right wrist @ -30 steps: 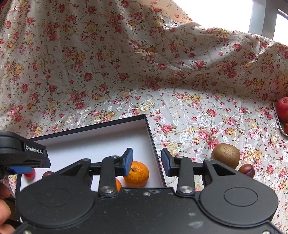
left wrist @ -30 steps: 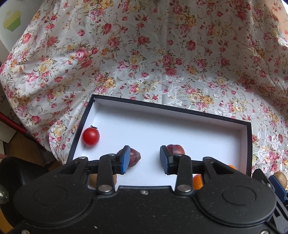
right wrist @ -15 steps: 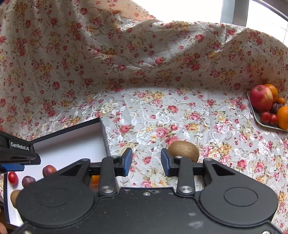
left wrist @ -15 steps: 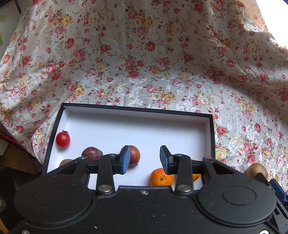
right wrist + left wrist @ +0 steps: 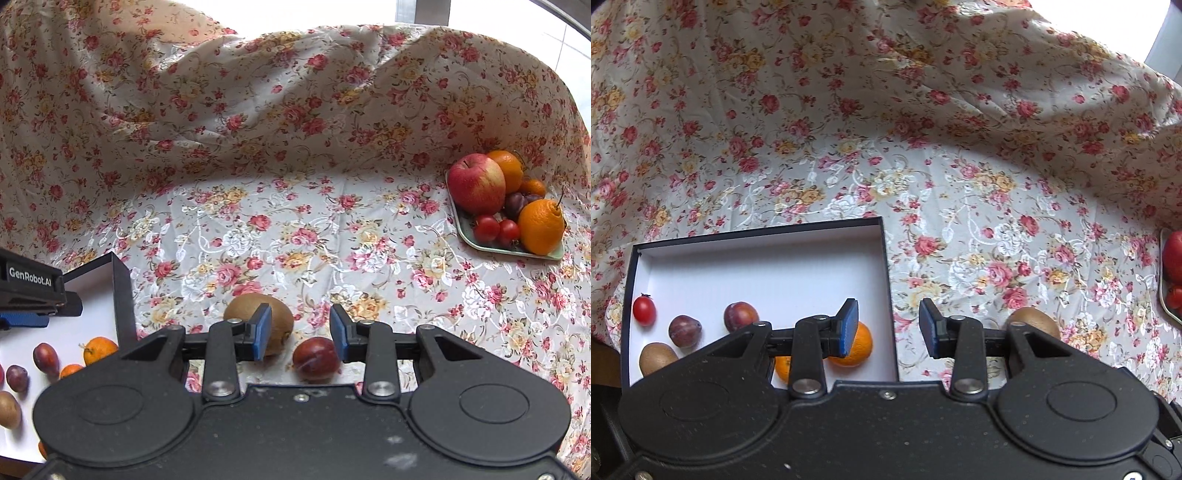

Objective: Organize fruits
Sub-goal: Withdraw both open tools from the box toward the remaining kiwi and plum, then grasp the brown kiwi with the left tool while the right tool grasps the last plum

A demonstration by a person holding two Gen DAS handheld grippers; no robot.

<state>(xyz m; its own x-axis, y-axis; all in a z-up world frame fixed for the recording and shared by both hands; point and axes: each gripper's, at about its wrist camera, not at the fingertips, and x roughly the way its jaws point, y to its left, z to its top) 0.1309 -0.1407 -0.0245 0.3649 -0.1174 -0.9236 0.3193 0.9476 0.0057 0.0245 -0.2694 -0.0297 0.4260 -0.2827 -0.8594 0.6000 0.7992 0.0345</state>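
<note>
Partly hidden kiwi [image 5: 258, 317] behind right hand-held gripper [image 5: 301, 330] (both agape, empty).

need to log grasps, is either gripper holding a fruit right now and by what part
Nothing is held. The left gripper and right gripper both stand open and empty; the plum lies on the cloth beyond the right one.

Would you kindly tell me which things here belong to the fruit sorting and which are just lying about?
Part of the job:
- box holding sorted fruit
- loose kiwi and plum on the cloth
- tray of mixed fruit
- left gripper, right gripper, both empty

Just there:
- flowered cloth
</note>
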